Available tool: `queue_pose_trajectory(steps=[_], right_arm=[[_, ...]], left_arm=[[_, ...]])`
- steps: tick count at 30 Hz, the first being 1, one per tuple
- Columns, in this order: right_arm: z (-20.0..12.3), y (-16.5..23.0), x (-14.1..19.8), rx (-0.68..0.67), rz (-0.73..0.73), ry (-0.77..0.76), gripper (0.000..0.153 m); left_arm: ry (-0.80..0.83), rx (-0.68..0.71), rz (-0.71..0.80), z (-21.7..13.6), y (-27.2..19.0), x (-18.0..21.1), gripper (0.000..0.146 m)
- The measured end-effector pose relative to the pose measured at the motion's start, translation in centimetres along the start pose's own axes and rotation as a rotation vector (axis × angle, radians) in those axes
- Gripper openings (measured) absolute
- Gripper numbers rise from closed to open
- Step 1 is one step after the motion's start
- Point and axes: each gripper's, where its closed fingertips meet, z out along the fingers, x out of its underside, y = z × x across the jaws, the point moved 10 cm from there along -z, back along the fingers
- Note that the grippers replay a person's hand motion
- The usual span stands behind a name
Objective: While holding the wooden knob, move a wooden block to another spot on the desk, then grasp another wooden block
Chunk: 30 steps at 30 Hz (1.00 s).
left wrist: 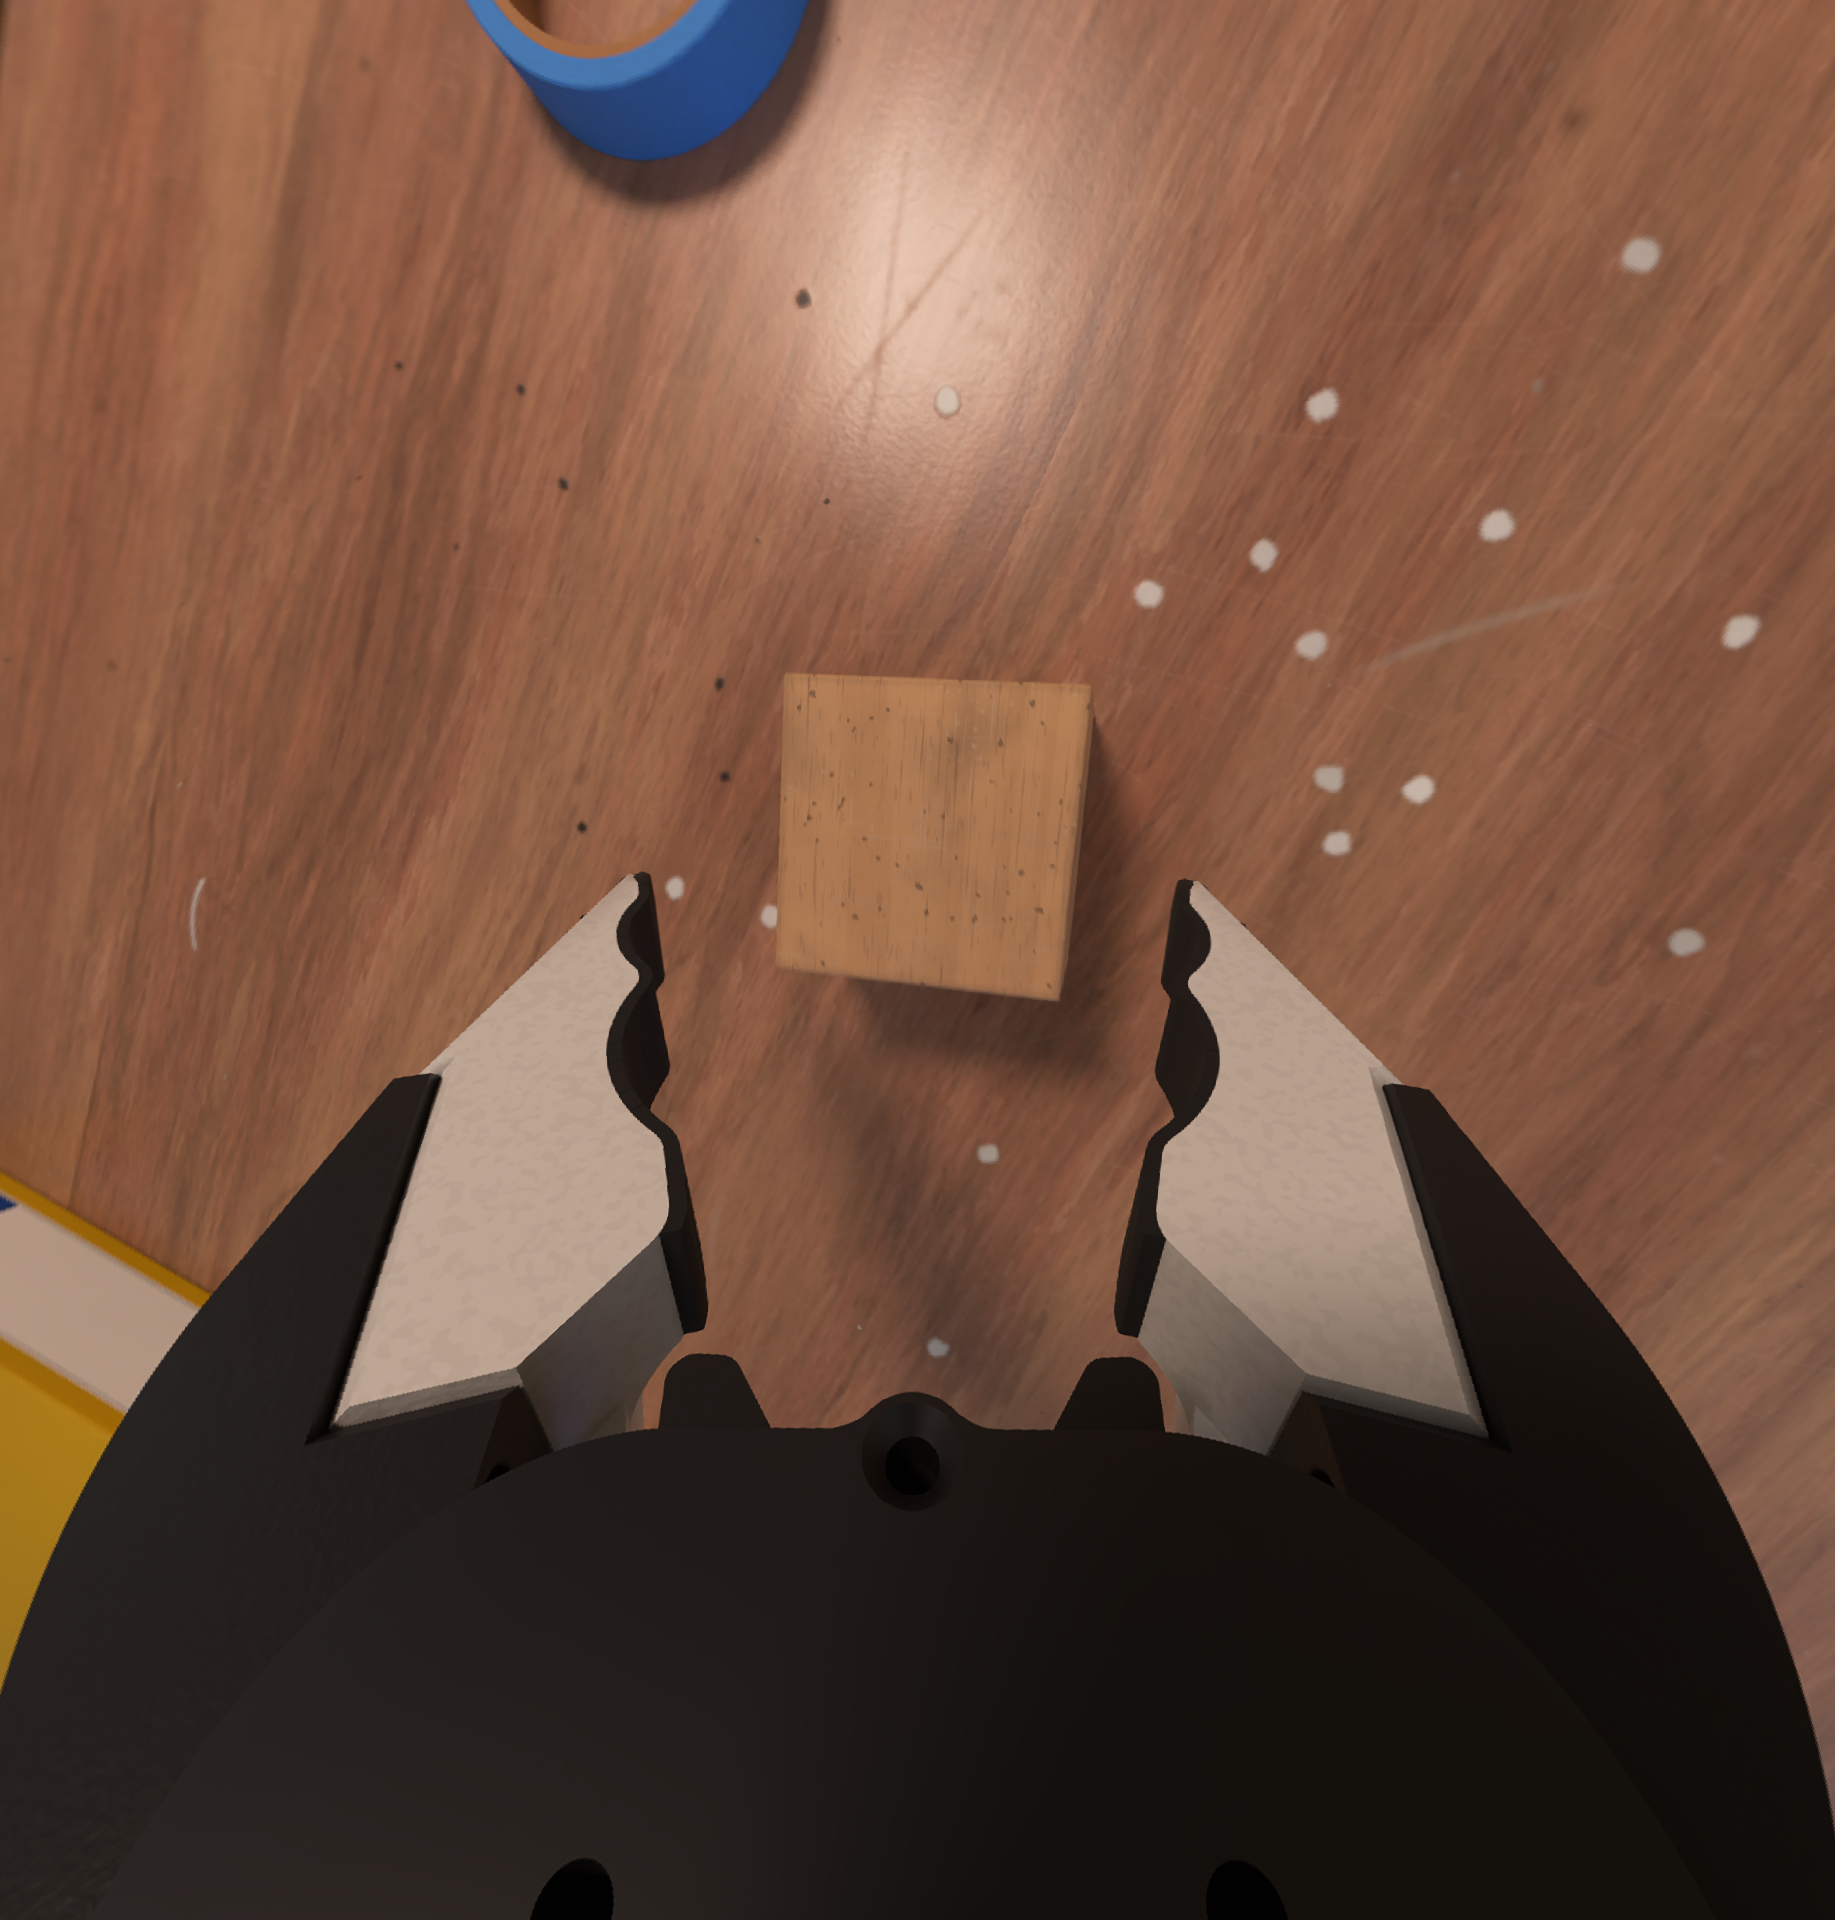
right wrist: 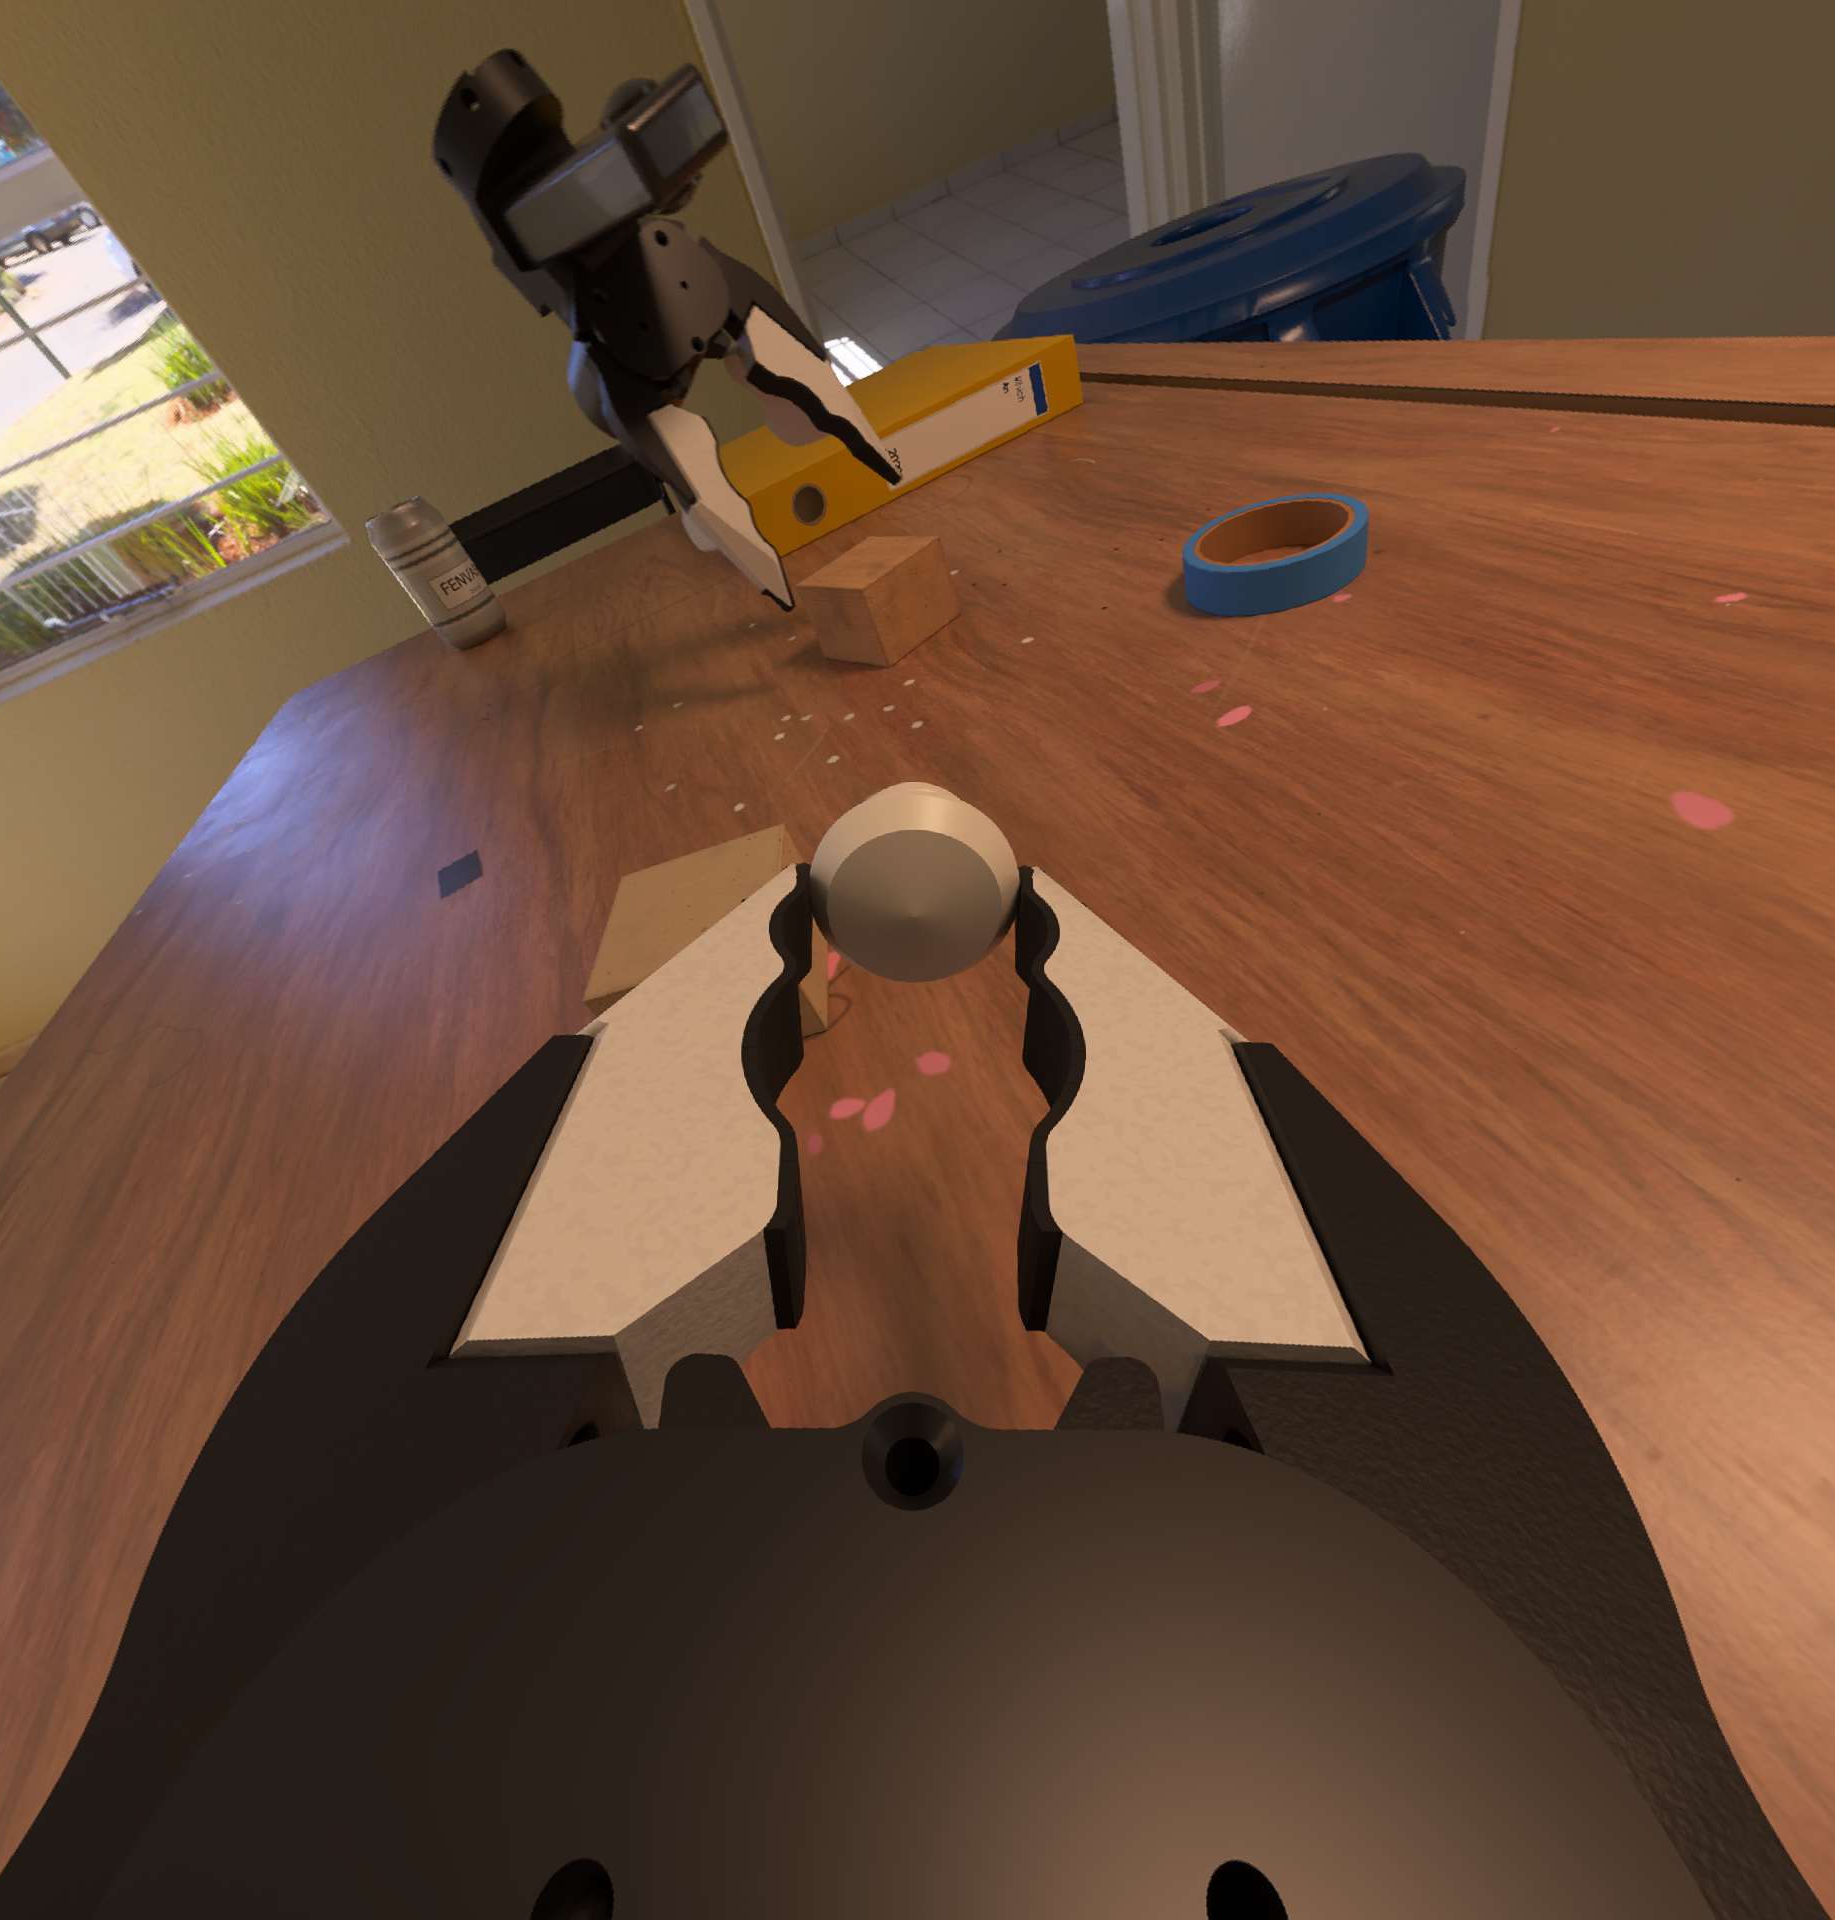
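Note:
My left gripper [left wrist: 913, 888] is open and empty, hovering over a wooden block [left wrist: 932, 834] that lies on the desk just beyond its fingertips. In the right wrist view the same block [right wrist: 882, 611] sits far back, with the left gripper [right wrist: 840, 540] tilted down over it, one fingertip beside the block's left edge. My right gripper [right wrist: 913, 883] is shut on the pale round wooden knob [right wrist: 911, 891], held above the desk. A second wooden block [right wrist: 684, 914] lies just left of my right fingers, partly hidden by them.
A blue tape roll [left wrist: 638, 62] [right wrist: 1277, 551] lies on the desk. A yellow binder [right wrist: 923, 426] [left wrist: 19, 1340] lies at the back, a silver can [right wrist: 435, 571] near the window-side edge. A blue bin [right wrist: 1266, 260] stands behind the desk.

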Motion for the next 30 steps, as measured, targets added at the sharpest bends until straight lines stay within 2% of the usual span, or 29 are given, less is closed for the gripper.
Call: queue_pose_trajectory(steps=[4,6,9,14,17,19,23,28,30], right_arm=[[0.1,0.2,0.1,-0.018,0.004,0.012,0.039],[0.1,0.3,0.1,-0.023,-0.002,0.017,0.039],[0.2,0.6,0.2,-0.028,-0.016,0.021,0.039],[0.2,0.9,0.1,-0.020,-0.043,0.022,0.039],[0.1,1.0,0.0,-0.011,-0.058,0.008,0.039],[-0.1,1.1,-0.2,-0.007,-0.069,-0.007,0.039],[-0.5,1.0,-0.3,0.042,-0.099,-0.029,0.039],[-0.8,0.5,0.0,0.187,-0.079,0.014,0.039],[-1.1,0.5,0.0,0.203,-0.062,0.026,0.039]], left_arm=[[0.082,0.072,0.021,2.2,0.4,-0.5,0.085],[0.133,0.077,0.032,3.1,0.3,-0.4,0.071],[0.175,0.084,0.022,2.4,0.0,-0.3,0.070],[0.155,0.018,-0.008,-3.7,-0.7,-1.0,0.070],[0.067,-0.006,-0.019,-7.8,-2.2,-3.8,0.070],[0.024,-0.016,-0.013,-8.8,-3.7,-6.4,0.070],[0.030,-0.016,-0.023,-6.4,-7.7,-12.5,0.070],[0.071,-0.038,-0.133,0.0,-12.0,-19.9,0.070],[0.074,-0.034,-0.200,2.3,-12.9,-22.0,0.070]])
